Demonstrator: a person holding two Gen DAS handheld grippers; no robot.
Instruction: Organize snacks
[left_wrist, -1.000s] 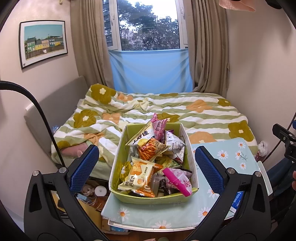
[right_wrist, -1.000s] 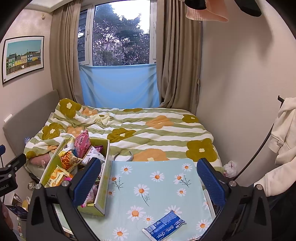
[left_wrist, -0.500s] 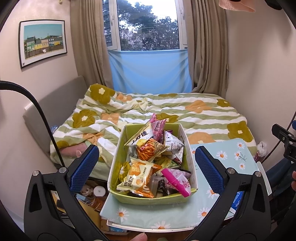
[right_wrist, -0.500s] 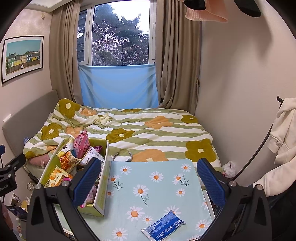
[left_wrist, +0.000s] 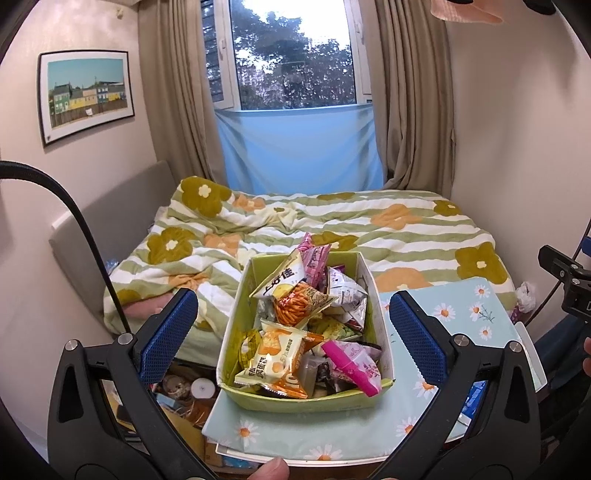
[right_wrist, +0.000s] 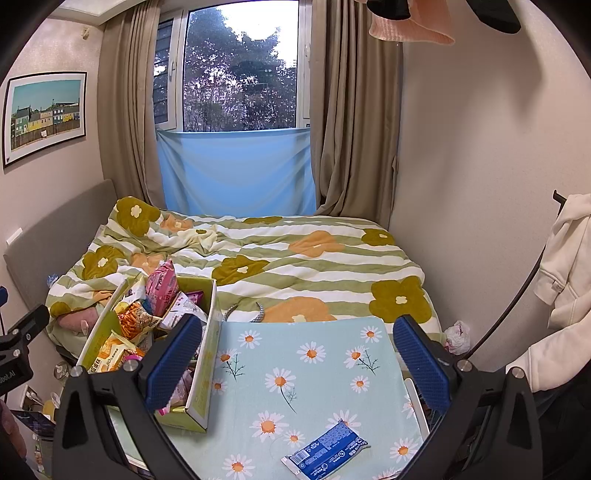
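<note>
You held both grippers, left (left_wrist: 291, 332) and right (right_wrist: 299, 356), spread wide and empty above the table (right_wrist: 314, 369). The heaped box (left_wrist: 306, 400) sat at the table's left edge; a careless grab could have tipped packets out. The blue packet (right_wrist: 327, 450) lay near the table's front. Since a second earlier, little had shifted.

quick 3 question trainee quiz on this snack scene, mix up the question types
1. True or false: the blue snack packet lies inside the green cardboard box.
2. The left gripper is: A) open, holding nothing B) shut on a packet.
3. Fill in: the box stands on the daisy-print ____.

Key
1. False; it lies flat on the cloth, apart from the box.
2. A; so is the right gripper.
3. Tablecloth.
</note>
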